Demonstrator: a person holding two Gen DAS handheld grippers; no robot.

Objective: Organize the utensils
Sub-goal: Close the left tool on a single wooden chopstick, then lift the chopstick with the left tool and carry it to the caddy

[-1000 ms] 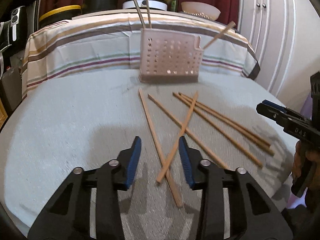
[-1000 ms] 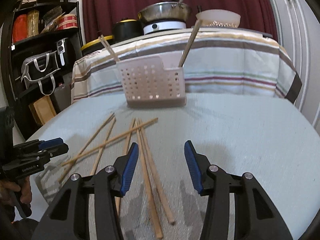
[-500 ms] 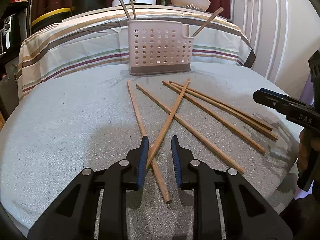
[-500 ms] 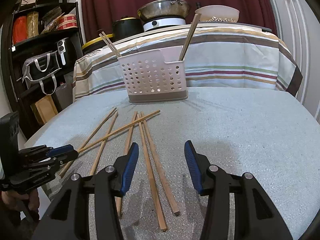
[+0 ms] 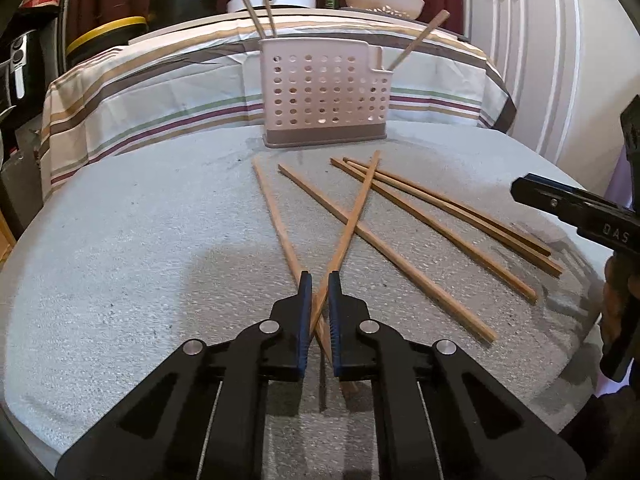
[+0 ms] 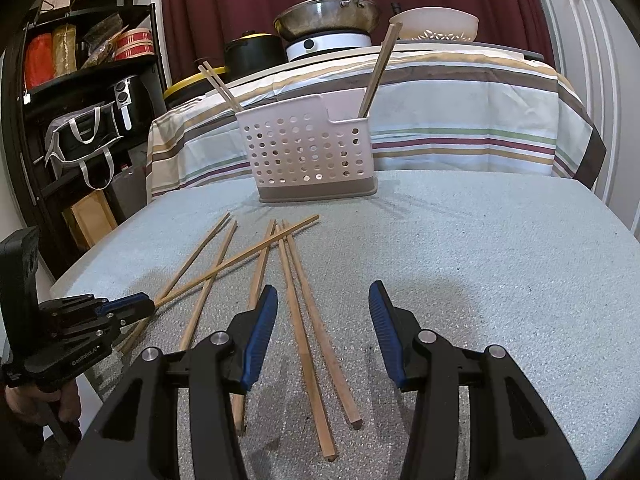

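Note:
Several wooden chopsticks lie scattered on the grey padded table [image 5: 120, 260]. My left gripper [image 5: 318, 280] has its jaws closing tight on the near end of the crossed chopstick [image 5: 352, 220], whose far tip points toward the holder. From the right wrist view the same left gripper [image 6: 148, 306] clamps that chopstick [image 6: 240, 258]. My right gripper [image 6: 323, 304] stands open above two parallel chopsticks [image 6: 304, 320], touching neither. The pink perforated holder [image 5: 324, 96] stands upright at the back, with two chopsticks in its left part and one in its right.
Behind the holder [image 6: 312, 156] a striped cloth [image 6: 460, 120] covers a higher table with a wok [image 6: 328, 16], a white bowl [image 6: 436, 24] and a black pot [image 6: 252, 52]. A dark shelf with bags [image 6: 80, 136] stands left. White cupboard doors [image 5: 540, 60] stand right.
My left gripper's jaws have come together on the crossed chopstick, which lay loose between them before. The right gripper has stayed where it was, still open.

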